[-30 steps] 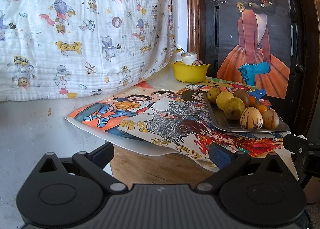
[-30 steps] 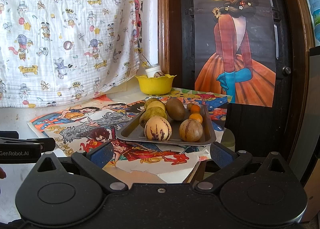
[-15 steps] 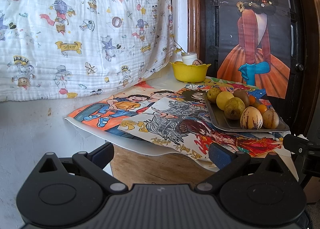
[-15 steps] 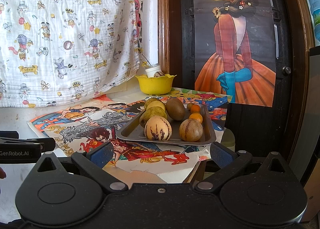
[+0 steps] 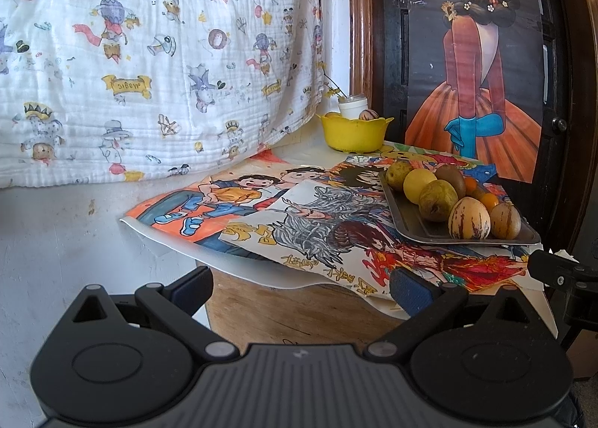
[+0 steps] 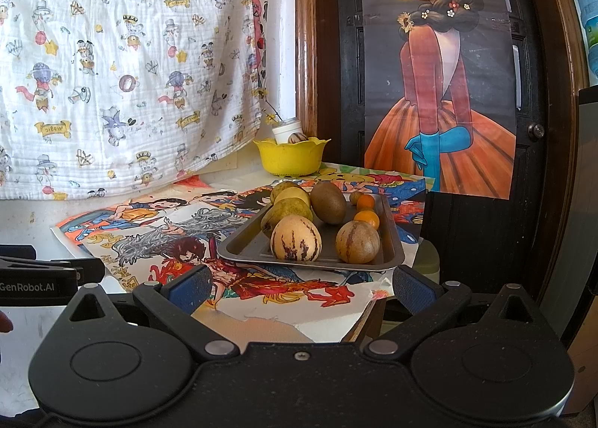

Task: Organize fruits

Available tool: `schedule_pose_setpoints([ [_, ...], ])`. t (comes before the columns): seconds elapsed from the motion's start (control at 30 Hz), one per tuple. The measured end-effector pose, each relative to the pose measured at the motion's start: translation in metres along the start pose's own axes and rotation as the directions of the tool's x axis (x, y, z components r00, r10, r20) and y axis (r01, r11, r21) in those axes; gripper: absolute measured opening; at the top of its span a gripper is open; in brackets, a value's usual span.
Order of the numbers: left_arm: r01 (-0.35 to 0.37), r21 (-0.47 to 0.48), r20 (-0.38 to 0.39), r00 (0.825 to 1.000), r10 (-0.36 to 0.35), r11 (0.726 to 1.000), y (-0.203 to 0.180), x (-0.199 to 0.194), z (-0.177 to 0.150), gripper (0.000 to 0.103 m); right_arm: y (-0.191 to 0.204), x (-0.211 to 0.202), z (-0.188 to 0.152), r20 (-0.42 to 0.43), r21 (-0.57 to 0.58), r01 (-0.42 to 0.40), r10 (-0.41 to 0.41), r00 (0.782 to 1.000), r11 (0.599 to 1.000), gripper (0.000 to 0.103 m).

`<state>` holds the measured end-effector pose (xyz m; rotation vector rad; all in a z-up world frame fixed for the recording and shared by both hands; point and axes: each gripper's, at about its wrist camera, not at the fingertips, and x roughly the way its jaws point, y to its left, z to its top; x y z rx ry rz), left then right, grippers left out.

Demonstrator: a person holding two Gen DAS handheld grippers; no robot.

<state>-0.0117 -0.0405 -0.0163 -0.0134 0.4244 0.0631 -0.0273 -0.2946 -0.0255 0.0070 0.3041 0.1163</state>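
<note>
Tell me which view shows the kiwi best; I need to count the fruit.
The right wrist view: the kiwi lies nearly unobstructed on the tray. In the left wrist view, the kiwi is partly hidden behind the lemon and pear.

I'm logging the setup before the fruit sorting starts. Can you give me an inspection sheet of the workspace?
Surface: wooden table covered with overlapping cartoon posters.
Job's things: metal tray holding pears, a lemon, a kiwi, two striped melons and small oranges; yellow bowl behind it with one striped fruit inside.
Clutter: white cup in the bowl.
Grippers: left tongs and right tongs both open, empty, short of the tray.
Cables: nothing seen.
Surroundings: printed cloth on the wall, dark door with a girl poster.
</note>
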Motion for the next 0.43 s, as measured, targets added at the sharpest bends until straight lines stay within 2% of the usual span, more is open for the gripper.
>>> schedule_pose_setpoints([
  [0.13, -0.011, 0.009, -0.037, 0.999, 0.012, 1.0, -0.0032, 0.002, -0.0013, 0.103, -0.0001, -0.0001, 0.0001, 0.0, 0.0, 0.0, 0.0, 1.0, 1.0, 0.102],
  [0.43, 0.01, -0.003, -0.011, 1.0, -0.01, 1.0, 0.0008, -0.0018, 0.0007, 0.103, 0.0, 0.0, 0.0003, 0.0, 0.0, 0.0, 0.0, 1.0, 1.0, 0.102],
])
